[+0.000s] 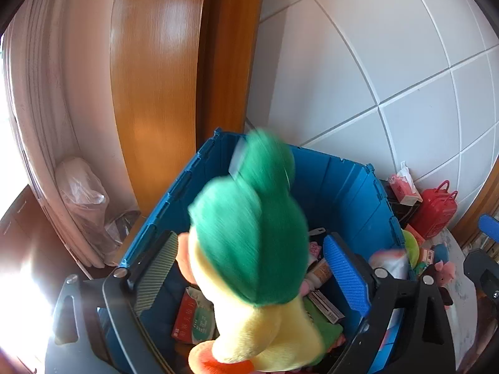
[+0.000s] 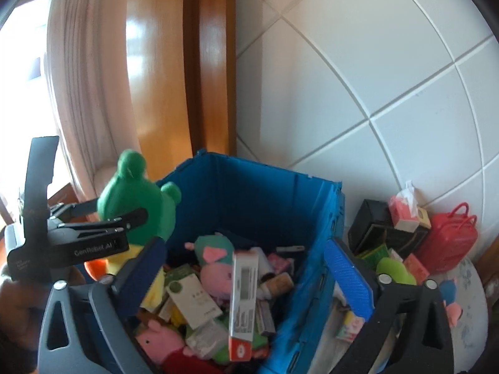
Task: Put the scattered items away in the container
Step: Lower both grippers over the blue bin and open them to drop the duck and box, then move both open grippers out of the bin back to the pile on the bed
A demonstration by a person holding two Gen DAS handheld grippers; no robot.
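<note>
the blue crate (image 2: pixel 249 193) stands against the white tiled wall (image 2: pixel 374 93), and it is already well filled: pink pig plush toys (image 2: pixel 218 275), small white cartons and packets lie heaped over its floor. the left gripper (image 1: pixel 249 268) hangs over the crate's near-left part with the green-and-yellow plush toy (image 1: pixel 249 218) between its fingers; the jaws stand wide, the pads look apart from the toy's sides, and the toy is blurred, so it is probably dropping free, though whether any contact is left cannot be told. seen from the right wrist, the same toy sits at the crate's left rim beside the left gripper's black body. the right gripper (image 2: pixel 246 277) is over the crate's right wall, jaws spread wide and gripping nothing; a long white-and-orange box (image 2: pixel 243 305) appears upright between its fingers, touching neither, either falling or standing propped on the heap. so most of the work looks done, but not all: to the right of the crate, outside it, wait a red case (image 2: pixel 449 243), a black box (image 2: pixel 374 224), a pink tissue pack (image 2: pixel 402 208), a lime-green object (image 2: pixel 394 269) and several small packets.
</note>
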